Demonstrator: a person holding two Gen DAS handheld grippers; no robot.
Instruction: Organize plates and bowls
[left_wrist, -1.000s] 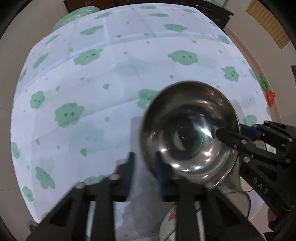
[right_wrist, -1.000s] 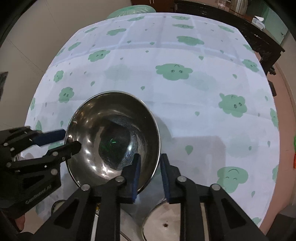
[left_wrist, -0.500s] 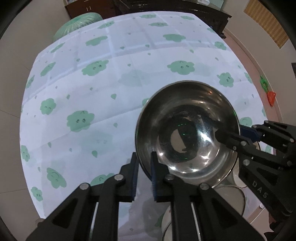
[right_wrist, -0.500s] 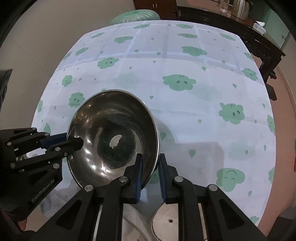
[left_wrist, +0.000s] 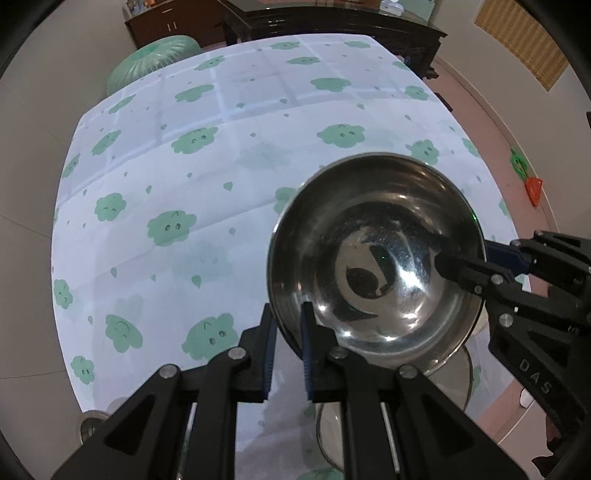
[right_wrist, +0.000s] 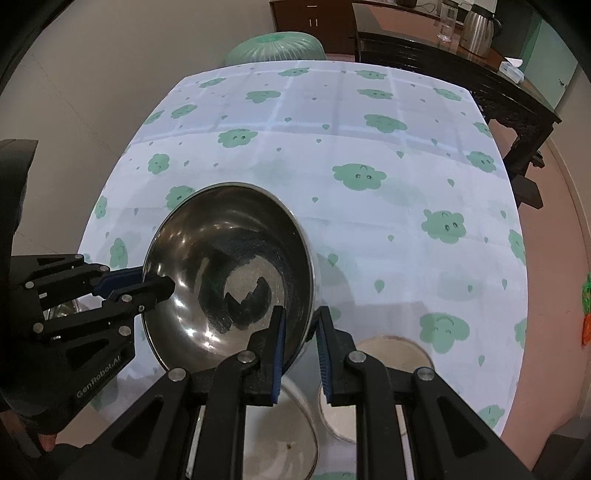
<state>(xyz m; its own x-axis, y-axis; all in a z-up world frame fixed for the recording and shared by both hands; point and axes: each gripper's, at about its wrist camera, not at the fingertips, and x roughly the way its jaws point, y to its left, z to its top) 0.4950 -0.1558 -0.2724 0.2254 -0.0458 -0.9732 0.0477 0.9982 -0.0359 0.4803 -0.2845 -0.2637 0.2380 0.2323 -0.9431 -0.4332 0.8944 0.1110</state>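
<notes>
Steel bowl (left_wrist: 376, 258) held tilted above counter (left_wrist: 221, 184), over dishes (right_wrist: 373, 373) at near edge. Left tool (left_wrist: 286, 343) & right tool (right_wrist: 300, 343) each clamped on opposite rim pts. Keep both grips level w/ each other, lower slowly. Bowl: shiny, deep, round, empty.

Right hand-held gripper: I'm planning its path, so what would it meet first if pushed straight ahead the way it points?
The steel bowl: its rim already sits between the right hand-held gripper fingers. Beyond that lies only the cloud-print tablecloth, though depth is hard to judge.
</notes>
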